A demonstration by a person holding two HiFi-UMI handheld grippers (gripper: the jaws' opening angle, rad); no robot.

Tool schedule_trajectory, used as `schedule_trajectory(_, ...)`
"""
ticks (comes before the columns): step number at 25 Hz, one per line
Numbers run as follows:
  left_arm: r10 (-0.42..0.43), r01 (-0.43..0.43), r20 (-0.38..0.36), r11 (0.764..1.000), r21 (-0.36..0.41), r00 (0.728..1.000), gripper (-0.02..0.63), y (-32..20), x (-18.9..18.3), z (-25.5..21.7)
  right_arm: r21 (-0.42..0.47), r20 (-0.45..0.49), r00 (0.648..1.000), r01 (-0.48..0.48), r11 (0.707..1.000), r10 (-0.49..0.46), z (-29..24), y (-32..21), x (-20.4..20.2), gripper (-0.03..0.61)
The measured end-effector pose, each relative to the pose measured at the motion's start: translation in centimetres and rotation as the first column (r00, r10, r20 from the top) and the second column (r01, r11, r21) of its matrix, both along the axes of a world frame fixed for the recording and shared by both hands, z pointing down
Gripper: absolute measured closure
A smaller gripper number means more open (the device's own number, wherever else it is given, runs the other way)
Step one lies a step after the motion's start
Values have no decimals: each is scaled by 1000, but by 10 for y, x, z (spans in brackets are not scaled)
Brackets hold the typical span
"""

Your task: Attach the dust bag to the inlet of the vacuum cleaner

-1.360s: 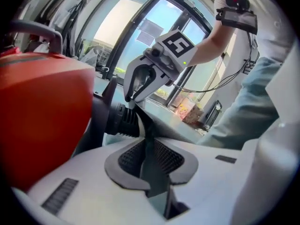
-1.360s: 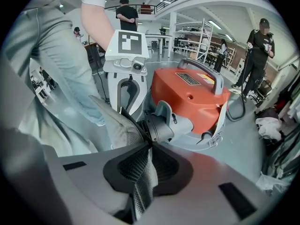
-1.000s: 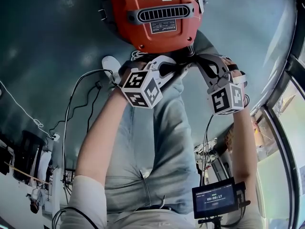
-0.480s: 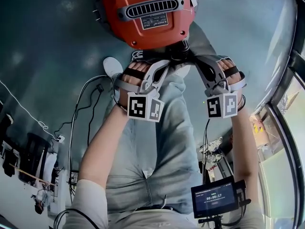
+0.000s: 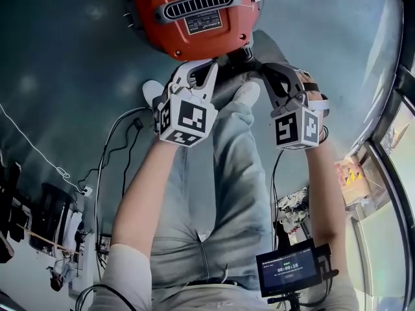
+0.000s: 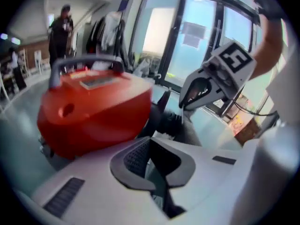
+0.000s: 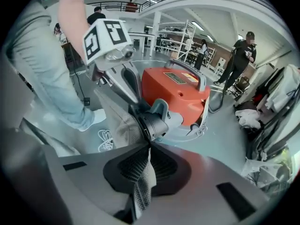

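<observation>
One red vacuum cleaner (image 5: 194, 18) sits on the floor, with a white cord (image 7: 107, 139) coiled nearby. One grey dust bag (image 7: 117, 118) hangs at its black inlet (image 7: 153, 124). The right gripper (image 7: 149, 149) has its tongs clamped on bag cloth. The left gripper (image 6: 150, 144) is closed, perhaps nipping an edge. Both forearms reach forward.

One vacuum cleaner (image 5: 194, 11), one dust bag (image 7: 117, 121), two grippers: left gripper (image 6: 154, 161), right gripper (image 7: 146, 165); one screen (image 5: 290, 271)

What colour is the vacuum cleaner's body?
The vacuum is orange-red; the right gripper view shows it best.
</observation>
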State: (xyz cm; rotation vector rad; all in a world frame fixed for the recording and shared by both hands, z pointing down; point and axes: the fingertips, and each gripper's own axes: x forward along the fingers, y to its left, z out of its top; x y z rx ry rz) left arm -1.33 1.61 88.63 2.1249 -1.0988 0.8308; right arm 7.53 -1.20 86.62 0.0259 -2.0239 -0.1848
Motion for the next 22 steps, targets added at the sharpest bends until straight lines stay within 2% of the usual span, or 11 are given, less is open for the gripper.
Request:
schedule_trajectory(1,-15,15,-18,1000,-21,1000,612,-7,-4,1,12,-2,1000,-1,1000,1,-1,-5,-5,561)
schedule_trajectory(2,27,-27,-16,1000,-2,1000,612,-13,-2,-2,27,2,1000,-5,1000,5,-4,-12,-11,561)
schedule_trajectory(4,185,-190,68,979,69,980,611,-22,4,-11,43,15,1000,-25,999,24,-8,-24,-22,561)
schedule_trajectory(6,285,-295,127,953,70,950,611,-20,7,-11,26,3,999,-39,999,39,-7,-33,-25,561)
schedule_trajectory(9,378,-381,73,924,30,923,611,-4,6,-8,-25,-37,999,-18,1000,17,-1,-36,-28,561)
schedule_trajectory(13,413,-418,84,907,50,907,611,-9,7,-8,-40,-27,998,52,998,-53,-1,-33,-30,561)
schedule_trajectory(16,490,-495,94,867,47,867,609,-12,16,-7,-48,-19,1000,24,999,-25,0,-33,-30,561)
schedule_trajectory(18,515,-522,107,852,38,850,606,-13,17,-5,-37,-24,999,35,999,-36,-1,-34,-33,561)
schedule_trajectory(20,507,-516,145,856,35,850,606,-16,15,-3,-11,-24,994,107,994,-107,-4,-31,-33,561)
schedule_trajectory(22,465,-477,177,878,33,868,605,-20,10,-5,7,-16,984,175,984,-175,-11,-25,-32,563)
